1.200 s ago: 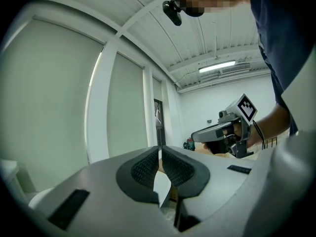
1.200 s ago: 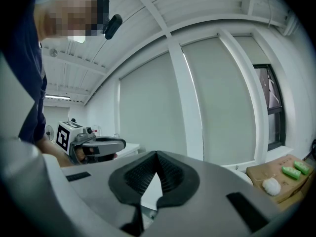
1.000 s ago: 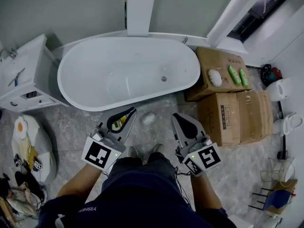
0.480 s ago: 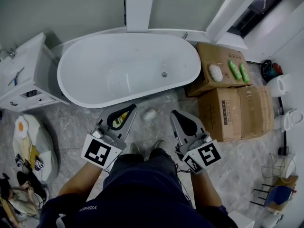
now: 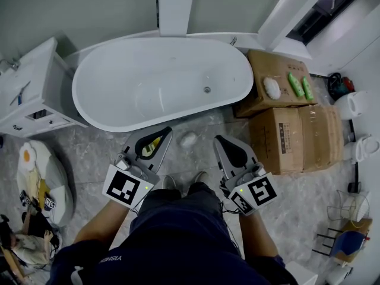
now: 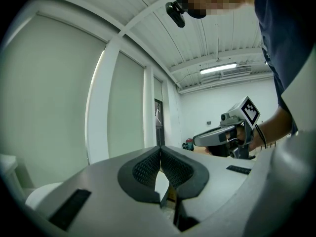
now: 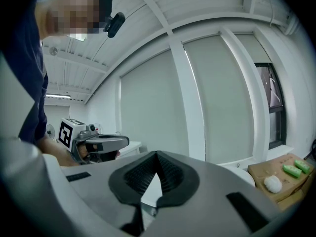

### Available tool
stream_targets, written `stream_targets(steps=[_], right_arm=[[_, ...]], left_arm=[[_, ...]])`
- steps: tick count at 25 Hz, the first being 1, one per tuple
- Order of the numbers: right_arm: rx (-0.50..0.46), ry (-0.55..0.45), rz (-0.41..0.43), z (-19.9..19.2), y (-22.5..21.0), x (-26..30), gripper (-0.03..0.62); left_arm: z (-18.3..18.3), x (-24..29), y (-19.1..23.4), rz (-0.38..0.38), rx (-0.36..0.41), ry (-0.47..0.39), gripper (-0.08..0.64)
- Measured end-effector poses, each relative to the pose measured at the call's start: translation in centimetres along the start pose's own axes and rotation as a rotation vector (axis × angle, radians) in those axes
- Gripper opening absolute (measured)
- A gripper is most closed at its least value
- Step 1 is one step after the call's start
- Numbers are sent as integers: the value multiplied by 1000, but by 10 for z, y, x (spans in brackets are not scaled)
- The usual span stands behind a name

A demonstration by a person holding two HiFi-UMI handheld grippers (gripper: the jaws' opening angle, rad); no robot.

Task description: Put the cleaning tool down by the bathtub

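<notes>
Bathtub (image 5: 160, 58), one; two closed grippers: left gripper (image 5: 161, 134), right gripper (image 5: 221, 141).

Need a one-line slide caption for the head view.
Person faces a white bathtub, left gripper and right gripper both shut, a small white object on the floor between them.

Left tongs (image 5: 162, 133) and right tongs (image 5: 220, 141) point forward side by side, jaws pressed together

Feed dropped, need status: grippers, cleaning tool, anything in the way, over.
Left gripper shut, empty. Right gripper shut, empty. Cleaning tool on floor by bathtub. Cardboard boxes stand apart.
</notes>
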State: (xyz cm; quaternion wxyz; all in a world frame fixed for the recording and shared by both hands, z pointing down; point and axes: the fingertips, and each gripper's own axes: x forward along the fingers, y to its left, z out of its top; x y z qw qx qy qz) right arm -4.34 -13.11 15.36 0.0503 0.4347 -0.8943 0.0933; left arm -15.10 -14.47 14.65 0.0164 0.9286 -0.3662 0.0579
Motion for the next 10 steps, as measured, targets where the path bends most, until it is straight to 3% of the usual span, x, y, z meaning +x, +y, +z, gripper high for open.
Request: stream_targets(steps=[10], right_arm=[[7,13,5,-6,-1,11,2]], left_arm=[[-8,1,10,9,-10,9,31]])
